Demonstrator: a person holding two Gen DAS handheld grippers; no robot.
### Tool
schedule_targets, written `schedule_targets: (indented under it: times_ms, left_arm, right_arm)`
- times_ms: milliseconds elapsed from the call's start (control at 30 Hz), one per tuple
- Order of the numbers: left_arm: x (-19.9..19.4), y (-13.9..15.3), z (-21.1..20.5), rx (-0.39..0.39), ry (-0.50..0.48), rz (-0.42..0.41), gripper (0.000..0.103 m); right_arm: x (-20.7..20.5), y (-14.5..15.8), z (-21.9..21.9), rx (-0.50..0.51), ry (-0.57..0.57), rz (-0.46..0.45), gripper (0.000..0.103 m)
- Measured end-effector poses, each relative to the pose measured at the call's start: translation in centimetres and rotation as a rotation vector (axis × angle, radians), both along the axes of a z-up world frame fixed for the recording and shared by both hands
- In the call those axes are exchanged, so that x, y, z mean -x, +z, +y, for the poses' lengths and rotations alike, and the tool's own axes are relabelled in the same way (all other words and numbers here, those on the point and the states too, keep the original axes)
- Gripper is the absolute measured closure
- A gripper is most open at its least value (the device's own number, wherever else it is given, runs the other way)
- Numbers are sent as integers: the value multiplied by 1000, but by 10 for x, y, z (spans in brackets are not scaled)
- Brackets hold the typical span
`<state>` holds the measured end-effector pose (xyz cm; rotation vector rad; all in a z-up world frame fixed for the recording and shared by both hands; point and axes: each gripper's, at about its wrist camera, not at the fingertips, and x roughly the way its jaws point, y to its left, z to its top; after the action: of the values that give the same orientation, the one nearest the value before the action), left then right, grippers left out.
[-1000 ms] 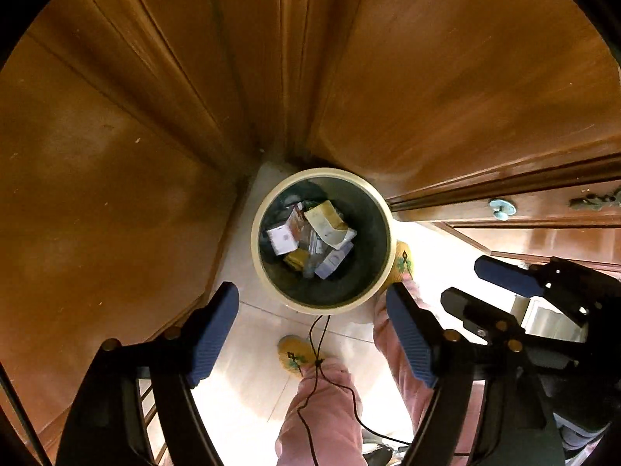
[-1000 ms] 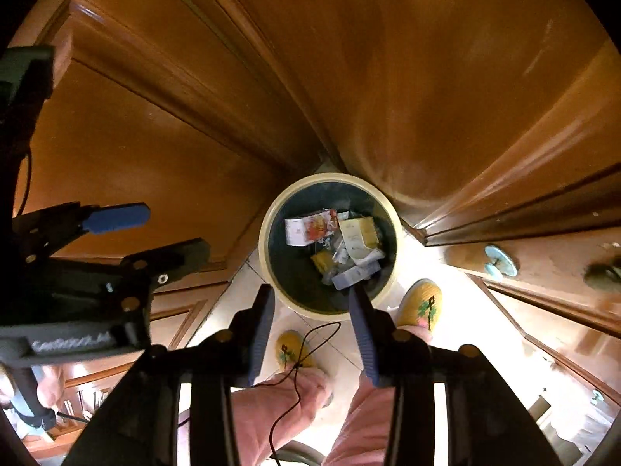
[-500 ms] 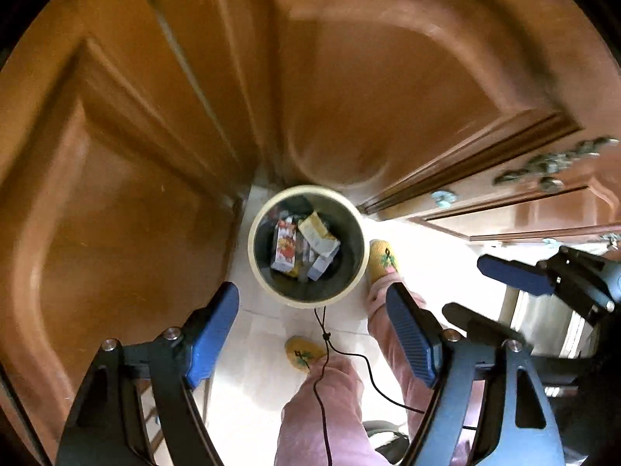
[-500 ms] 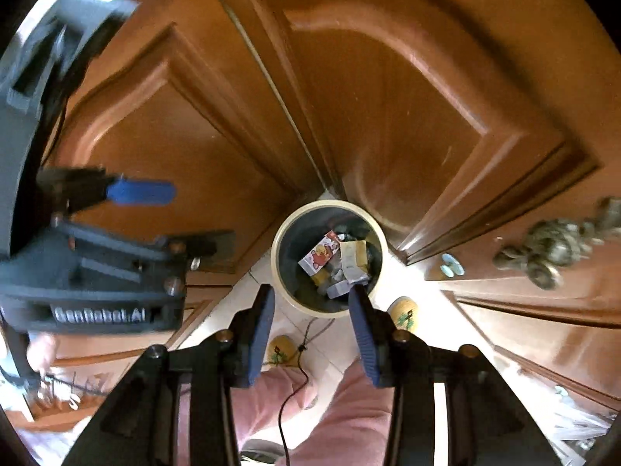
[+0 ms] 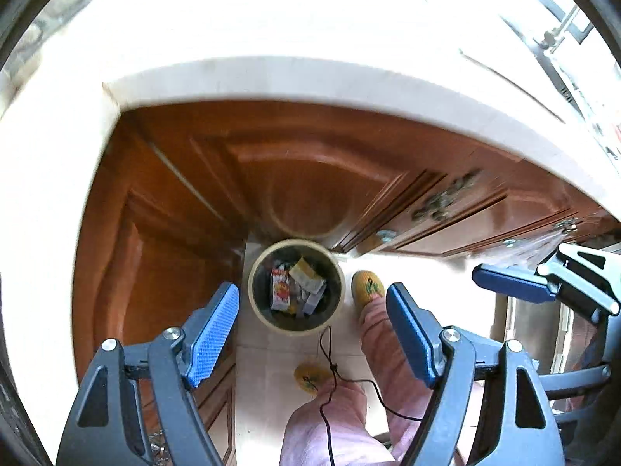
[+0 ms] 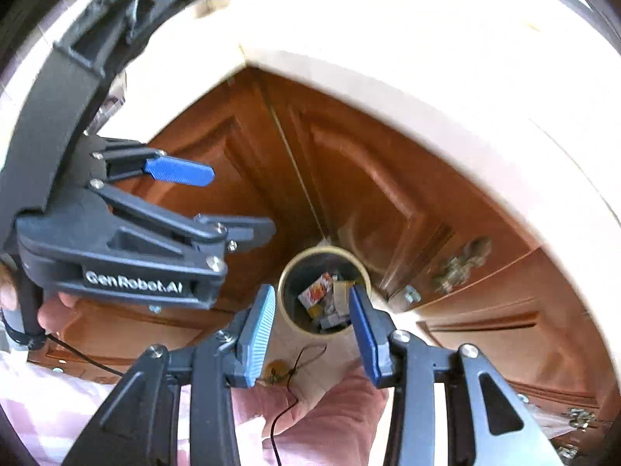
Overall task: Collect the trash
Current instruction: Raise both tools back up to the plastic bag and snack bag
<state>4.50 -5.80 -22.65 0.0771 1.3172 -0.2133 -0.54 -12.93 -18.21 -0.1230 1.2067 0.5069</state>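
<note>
Both grippers sit higher than a second ago: pale countertop edge (image 5: 310, 77) now in view above the wood cabinet doors (image 5: 310, 178). Left gripper (image 5: 312, 328) and right gripper (image 6: 312, 328) jaws apart, empty. Trash stays in the bin (image 5: 297, 291), floor corner, smaller in frame.

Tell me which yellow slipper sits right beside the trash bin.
The slipper touching the bin's right rim in the left wrist view; the other slipper lies apart, nearer the camera.

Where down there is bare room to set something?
The pale counter above the brown cabinet doors looks bare. Floor tile between cabinets and pink-trousered leg is free. The round cream-rimmed bin, full of wrappers, is crowded.
</note>
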Motion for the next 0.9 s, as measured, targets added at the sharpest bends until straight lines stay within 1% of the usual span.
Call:
schedule_targets:
  times_ms: [167, 300, 333, 500, 600, 700, 767, 900]
  left_arm:
    - [-4, 43, -9, 17, -8, -50, 26]
    - [-9, 81, -14, 19, -25, -111, 26]
    - [-11, 89, -15, 20, -27, -124, 26]
    - [-24, 133, -17, 36, -10, -193, 22]
    - [-34, 157, -19, 43, 6, -234, 22]
    - [-44, 183, -15, 41, 18, -271, 20]
    - [-50, 192, -15, 44, 29, -295, 16]
    - [-66, 209, -16, 39, 48, -335, 15]
  right_arm:
    - [-3, 46, -9, -22, -2, -85, 63]
    - [-6, 77, -19, -39, -13, -130, 63]
    - [-7, 80, -22, -44, -18, -135, 63]
    - [-20, 113, -38, -67, -58, -182, 63]
    - [-26, 125, -46, -78, -72, -210, 63]
    - [-42, 144, -54, -86, -85, -235, 63]
    - [-50, 148, -61, -96, -91, -248, 63]
    - [-71, 159, -65, -102, -93, -278, 63]
